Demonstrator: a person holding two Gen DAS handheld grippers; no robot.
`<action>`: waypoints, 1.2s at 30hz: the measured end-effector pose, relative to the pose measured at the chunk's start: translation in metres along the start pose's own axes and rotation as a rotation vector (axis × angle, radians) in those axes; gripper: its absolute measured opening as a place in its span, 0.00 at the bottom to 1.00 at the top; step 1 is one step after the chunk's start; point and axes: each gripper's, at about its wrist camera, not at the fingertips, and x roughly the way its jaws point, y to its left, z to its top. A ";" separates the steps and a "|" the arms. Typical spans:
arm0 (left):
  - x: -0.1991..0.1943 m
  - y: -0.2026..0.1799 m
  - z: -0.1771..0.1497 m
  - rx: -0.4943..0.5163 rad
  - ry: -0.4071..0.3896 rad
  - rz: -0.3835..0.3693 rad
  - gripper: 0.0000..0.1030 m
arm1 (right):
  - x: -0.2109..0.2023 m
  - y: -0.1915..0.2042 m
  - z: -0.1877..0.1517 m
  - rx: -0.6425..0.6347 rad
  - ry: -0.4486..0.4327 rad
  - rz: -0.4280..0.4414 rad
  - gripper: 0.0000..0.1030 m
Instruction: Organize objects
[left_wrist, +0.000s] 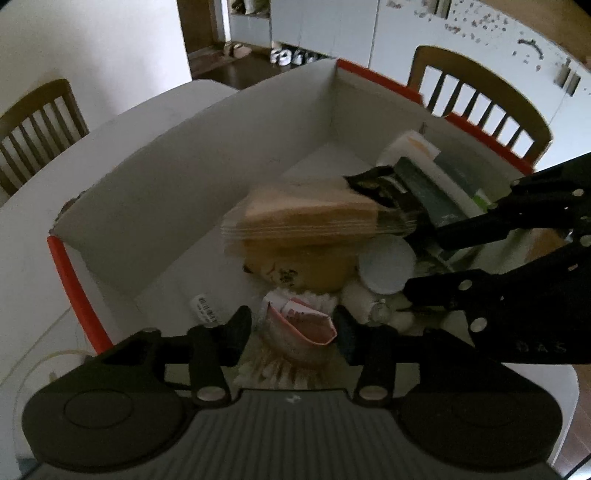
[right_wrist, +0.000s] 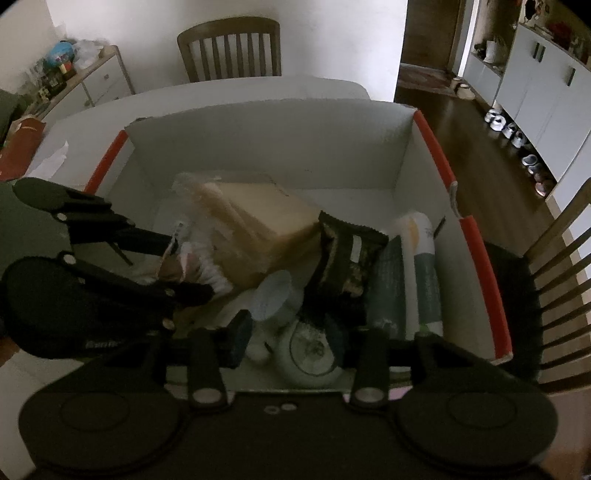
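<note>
Box: a white carton with red-edged rim is seen on the white table; far half of the floor bare.
Contents: brown paper stack in clear wrap, dark snack pouch, white tube, round white lid — piled at the near right.
Left gripper: jaws part-open around a pink-white packet; contact cannot be told.
Right gripper: jaws wide, nothing held, over a round white item.
Progress: judged well advanced — arranging remains.

My two wrist cameras look steeply down, close in, from opposite sides into one shared box.
</note>
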 end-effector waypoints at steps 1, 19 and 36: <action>-0.002 -0.001 -0.001 0.001 -0.009 -0.006 0.53 | -0.002 0.000 -0.001 0.001 -0.005 0.002 0.43; -0.064 0.008 -0.021 -0.074 -0.169 -0.005 0.59 | -0.063 0.013 -0.014 0.023 -0.164 -0.010 0.48; -0.134 0.015 -0.057 -0.073 -0.328 -0.060 0.68 | -0.108 0.043 -0.037 0.118 -0.295 -0.036 0.62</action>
